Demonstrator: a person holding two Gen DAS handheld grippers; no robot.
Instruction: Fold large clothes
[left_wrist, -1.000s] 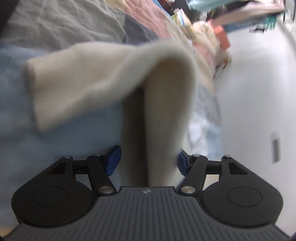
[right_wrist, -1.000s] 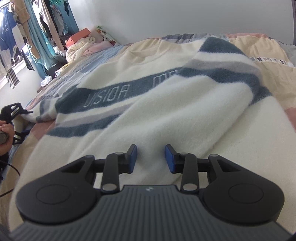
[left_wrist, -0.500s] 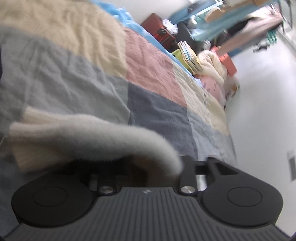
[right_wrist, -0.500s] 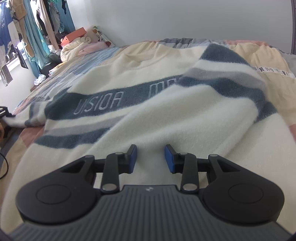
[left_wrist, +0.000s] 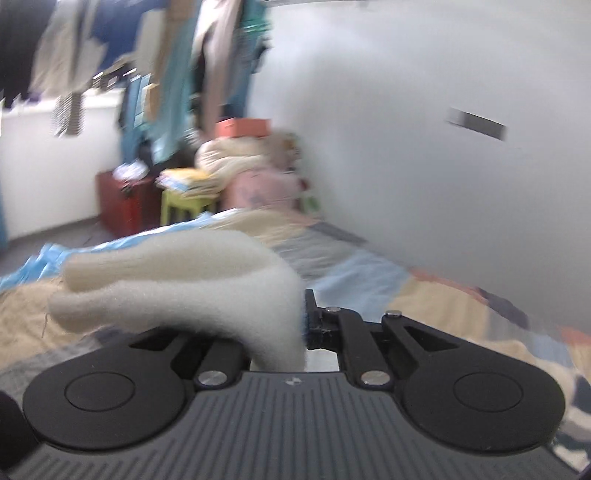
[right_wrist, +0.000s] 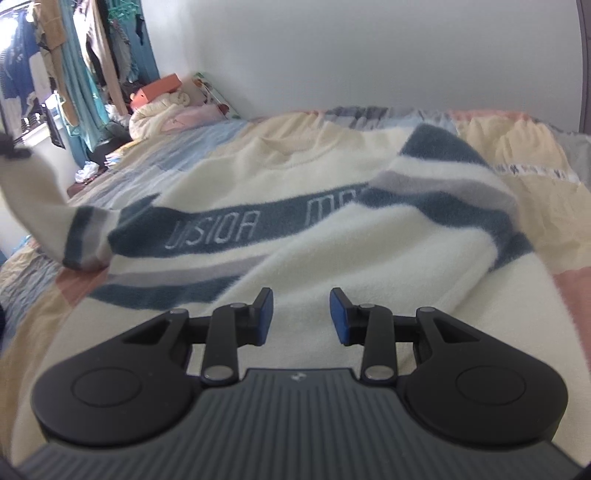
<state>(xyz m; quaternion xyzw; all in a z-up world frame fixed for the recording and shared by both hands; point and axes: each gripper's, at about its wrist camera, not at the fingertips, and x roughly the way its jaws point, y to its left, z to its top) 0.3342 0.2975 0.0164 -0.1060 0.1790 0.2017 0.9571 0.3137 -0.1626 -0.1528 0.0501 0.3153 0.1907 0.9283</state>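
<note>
The work surface is a bed (right_wrist: 517, 192) covered with a patchwork quilt in cream, pink, blue and grey, set against a plain white wall (right_wrist: 369, 55); a rack of hanging clothes (right_wrist: 74, 74) and a pile of soft goods stand past the far left corner. A large cream sweater (right_wrist: 369, 251) with dark blue and grey bands and a lettered stripe lies spread across the middle of the bed, its right sleeve already turned in over the body. The left gripper (left_wrist: 301, 325) is clamped on the cream cuff end of the left sleeve (left_wrist: 184, 284); its jaws have just been closing, with the fabric between them, and the sleeve hangs raised off the quilt, as the right wrist view confirms at its left edge. The right gripper (right_wrist: 301, 317) hovers just above the lower body of the sweater with its jaws apart and nothing between them. The knit looks thick, soft and limp: it should drape and sag from any single hold, so taking it at cuffs, hem corners or shoulder seams seems soundest. It appears light but bulky, and not slippery. The wall closes off the far side of the bed; open quilt remains to the left and right of the sweater for laying folds.
</note>
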